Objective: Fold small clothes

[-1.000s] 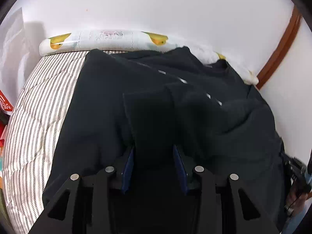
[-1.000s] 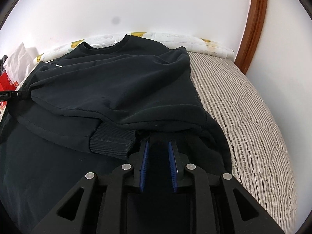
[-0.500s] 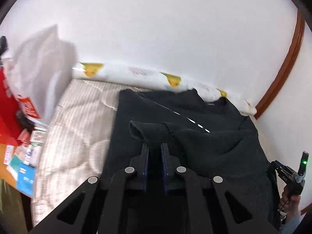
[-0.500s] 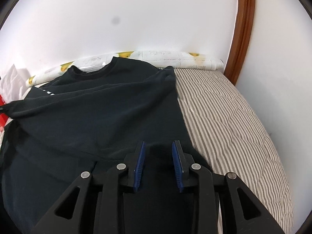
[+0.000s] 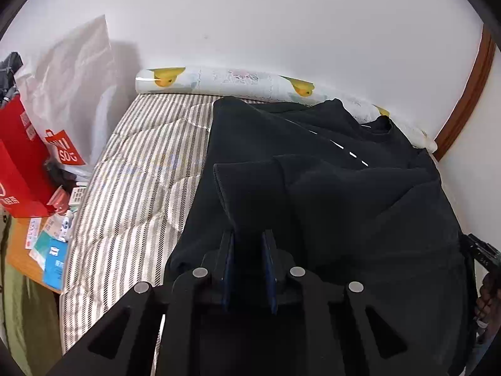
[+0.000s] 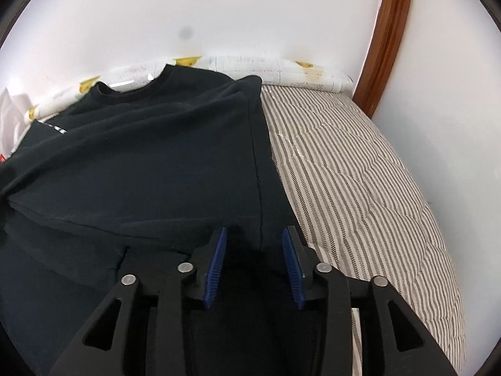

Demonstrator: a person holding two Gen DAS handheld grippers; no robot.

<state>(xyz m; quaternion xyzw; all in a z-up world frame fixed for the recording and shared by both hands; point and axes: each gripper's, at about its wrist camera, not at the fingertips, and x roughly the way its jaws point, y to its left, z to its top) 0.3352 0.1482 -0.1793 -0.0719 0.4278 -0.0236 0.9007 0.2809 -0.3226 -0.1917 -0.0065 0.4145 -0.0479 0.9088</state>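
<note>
White plastic bag (image 5: 67,153) — red logo reading "UNI QLO", mirrored.

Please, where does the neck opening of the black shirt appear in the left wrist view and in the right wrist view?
Left wrist: the collar is at upper right, near the wooden trim.
Right wrist: the collar is at upper left.
Shared landmark: the duck-print roll along the wall, just behind the collar.

Left wrist view: close above black sweatshirt (image 5: 360,194), angled down toward far wall, bed's left side. Right wrist view: same downward tilt, bed's right side. Shared: sweatshirt, striped bed (image 6: 360,172), duck-print roll (image 5: 225,83).
</note>
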